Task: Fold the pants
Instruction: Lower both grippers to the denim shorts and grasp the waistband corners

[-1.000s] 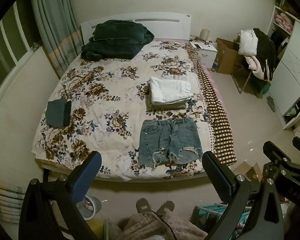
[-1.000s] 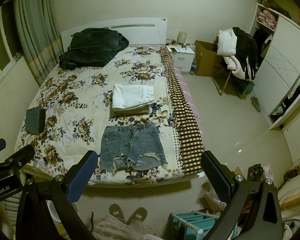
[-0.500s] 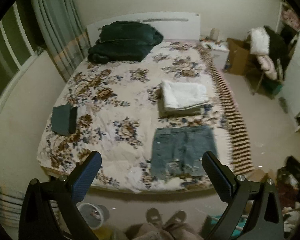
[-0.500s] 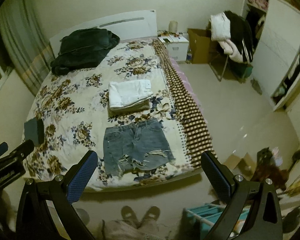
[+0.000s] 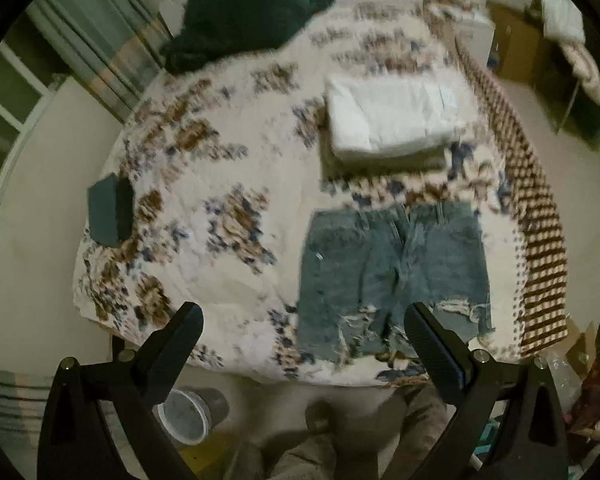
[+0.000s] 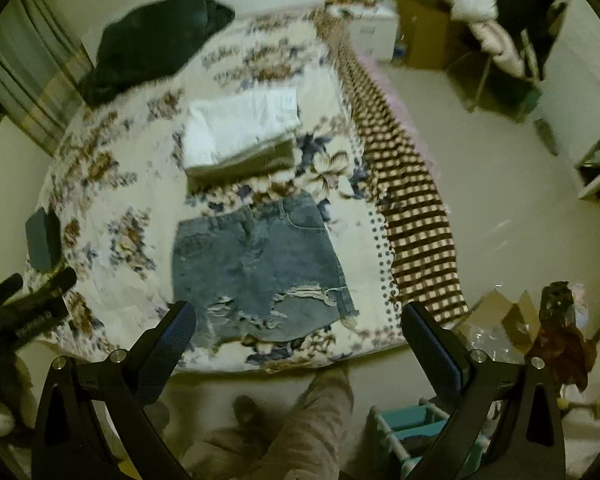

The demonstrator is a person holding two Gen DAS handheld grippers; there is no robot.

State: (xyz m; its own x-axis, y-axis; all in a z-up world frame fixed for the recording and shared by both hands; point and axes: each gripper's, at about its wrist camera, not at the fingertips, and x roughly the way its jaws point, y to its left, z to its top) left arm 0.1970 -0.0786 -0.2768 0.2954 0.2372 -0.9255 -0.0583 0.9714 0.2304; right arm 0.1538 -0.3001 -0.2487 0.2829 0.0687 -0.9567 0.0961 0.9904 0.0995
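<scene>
Blue denim shorts with frayed hems (image 5: pixel 392 276) lie flat near the foot of the floral bed (image 5: pixel 220 216), waistband toward the headboard. They also show in the right wrist view (image 6: pixel 256 272). My left gripper (image 5: pixel 304 332) is open and empty, above the bed's foot edge, short of the shorts' hems. My right gripper (image 6: pixel 298 328) is open and empty, also in front of the hems. The left gripper's body shows at the left edge of the right wrist view (image 6: pixel 28 304).
A folded white and olive stack (image 5: pixel 392 120) lies beyond the shorts. A dark green blanket (image 5: pixel 244 16) sits at the headboard, a small dark folded item (image 5: pixel 110 214) at the bed's left edge. A checked cloth (image 6: pixel 412 208) runs along the right side. A bucket (image 5: pixel 184 416) and my feet are below.
Both grippers have moved forward and down toward the bed's foot; the shorts now look larger and closer. Both stay open. Nothing on the bed has moved.
</scene>
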